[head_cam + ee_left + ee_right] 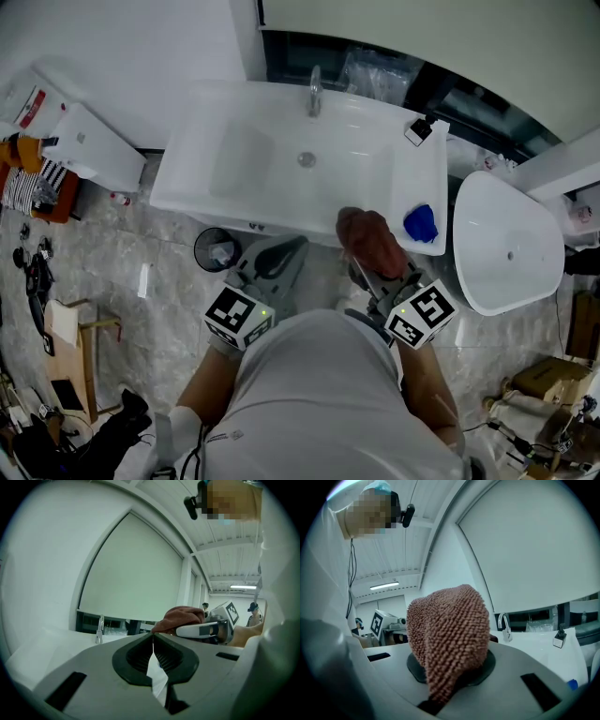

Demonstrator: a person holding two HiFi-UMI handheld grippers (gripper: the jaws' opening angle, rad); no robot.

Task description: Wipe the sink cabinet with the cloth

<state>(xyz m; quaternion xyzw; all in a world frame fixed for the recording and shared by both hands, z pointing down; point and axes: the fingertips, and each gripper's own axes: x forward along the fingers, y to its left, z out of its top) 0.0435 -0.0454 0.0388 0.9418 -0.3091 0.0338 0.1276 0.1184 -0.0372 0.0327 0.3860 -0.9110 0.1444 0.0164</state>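
Clamping the one brown cloth (pixel 370 239), the right tool (pixel 380 272) sits at the sink (pixel 187 202) front edge; the left tool (pixel 274 262), jaws together, hovers beside it

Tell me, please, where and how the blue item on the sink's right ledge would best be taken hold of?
Probably its bunched top, pinched from above: the blue item lies as a soft lump on the flat ledge of the sink, near the front edge, offering no handle or rim. The left gripper is shut and empty, so open it first.

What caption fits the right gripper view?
Right gripper clamps a reddish-brown cloth, white sink and faucet behind it.
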